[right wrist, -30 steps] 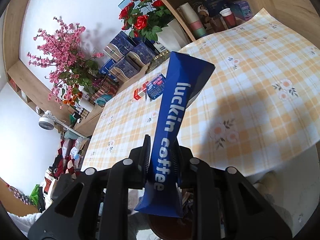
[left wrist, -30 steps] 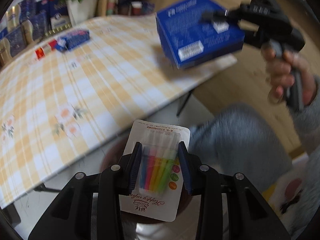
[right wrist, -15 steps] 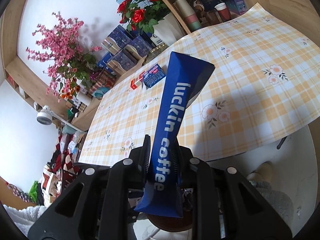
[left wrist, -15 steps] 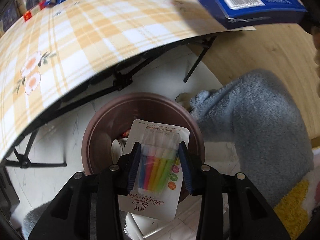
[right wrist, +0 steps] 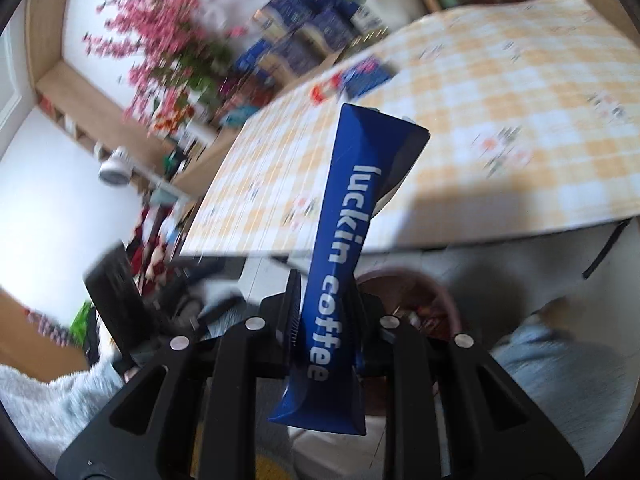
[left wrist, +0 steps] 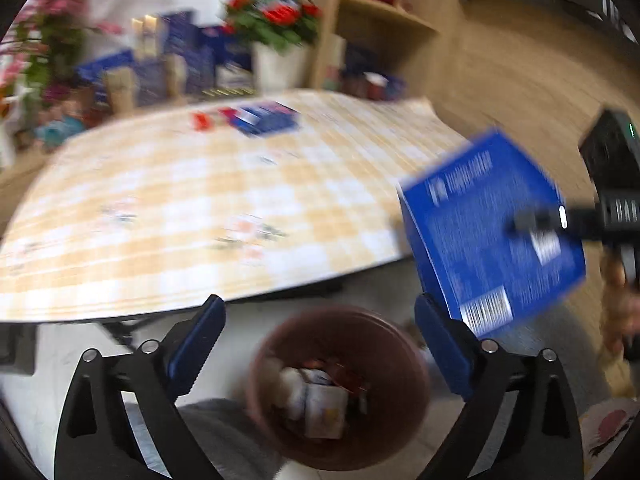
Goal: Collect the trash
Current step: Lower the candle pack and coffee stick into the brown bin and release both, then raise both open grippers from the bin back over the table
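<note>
1. Our left gripper (left wrist: 318, 344) has just been opening its jaws. Half a second ago they were still closed on the card of coloured candles; now they stand wide apart with nothing between them.

2. The candle card is no longer in the jaws. Below the left gripper we see the brown bin (left wrist: 340, 392) on the floor, with some pale wrappers and packs inside. The picture is blurred, so we cannot pick out the card among them, but we judge that it has dropped in.

3. The left wrist view now looks more toward the table (left wrist: 200, 200), where before it looked down into the bin. We think the left hand is already free for the next piece.

4. Our right gripper (right wrist: 324, 320) has its jaws narrowly closed on the blue coffee box (right wrist: 344, 248), which stands up between them. From the left wrist view the box hangs just past the table edge, near the bin but not yet over it.

5. In the right wrist view the rim of the bin shows just behind the box, closer than a second ago.

6. On the far part of the table a small blue packet (left wrist: 266, 118) and a red piece (left wrist: 202, 120) lie together, untouched. So one item seems done, one is on its way, and these two are left.
</note>
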Demonstrator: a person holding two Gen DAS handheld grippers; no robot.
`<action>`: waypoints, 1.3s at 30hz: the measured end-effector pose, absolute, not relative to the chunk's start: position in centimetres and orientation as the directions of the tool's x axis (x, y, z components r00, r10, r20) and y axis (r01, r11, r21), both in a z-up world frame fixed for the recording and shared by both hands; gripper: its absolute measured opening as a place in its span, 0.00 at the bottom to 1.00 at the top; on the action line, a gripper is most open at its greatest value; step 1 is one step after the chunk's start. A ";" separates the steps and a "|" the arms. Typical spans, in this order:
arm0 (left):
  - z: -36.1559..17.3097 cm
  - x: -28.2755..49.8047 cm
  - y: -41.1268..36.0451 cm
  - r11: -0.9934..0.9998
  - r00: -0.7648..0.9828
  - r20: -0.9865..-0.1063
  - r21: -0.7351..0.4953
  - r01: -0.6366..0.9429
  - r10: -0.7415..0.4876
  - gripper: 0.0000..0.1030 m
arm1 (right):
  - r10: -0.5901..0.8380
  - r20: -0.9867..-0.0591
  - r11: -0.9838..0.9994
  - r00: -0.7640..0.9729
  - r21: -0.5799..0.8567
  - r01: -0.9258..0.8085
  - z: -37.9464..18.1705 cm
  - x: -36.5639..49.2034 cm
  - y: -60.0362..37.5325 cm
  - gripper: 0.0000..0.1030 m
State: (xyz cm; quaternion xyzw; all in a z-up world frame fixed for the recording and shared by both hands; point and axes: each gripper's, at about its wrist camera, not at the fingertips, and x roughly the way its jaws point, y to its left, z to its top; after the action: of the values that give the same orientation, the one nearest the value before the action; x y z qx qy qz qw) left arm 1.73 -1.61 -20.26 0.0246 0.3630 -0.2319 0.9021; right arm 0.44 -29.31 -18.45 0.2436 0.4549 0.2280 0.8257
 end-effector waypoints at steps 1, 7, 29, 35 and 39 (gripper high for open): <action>-20.1 1.5 -0.9 0.903 0.648 -0.659 -0.118 0.413 -0.382 0.94 | 0.609 -0.655 0.776 0.447 0.608 -0.168 -19.1 0.2 -28.2 0.23; -20.7 0.6 3.8 0.963 0.707 -0.659 -0.117 0.243 -0.258 0.94 | 0.613 -0.729 0.790 0.305 0.570 -0.227 -21.7 -0.1 -23.6 0.23; -22.1 0.6 4.6 0.963 0.694 -0.668 -0.174 0.206 -0.269 0.94 | 0.461 -0.869 0.885 0.177 0.436 -0.166 -30.7 4.3 -18.3 0.29; -22.1 0.9 5.2 0.961 0.694 -0.665 -0.205 0.186 -0.277 0.94 | 0.554 -0.796 0.832 0.244 0.535 -0.145 -29.6 4.2 -20.1 0.74; -22.1 0.9 5.1 0.962 0.692 -0.668 -0.202 0.183 -0.272 0.94 | 0.577 -0.739 0.808 0.347 0.577 -0.116 -28.5 3.5 -21.6 0.93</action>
State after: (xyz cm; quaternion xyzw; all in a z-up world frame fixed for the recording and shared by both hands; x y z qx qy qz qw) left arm 0.94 5.06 -22.08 -0.0598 0.3722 -0.1241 0.9179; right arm 3.51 -21.56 -28.52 0.2185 0.5276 0.2192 0.7911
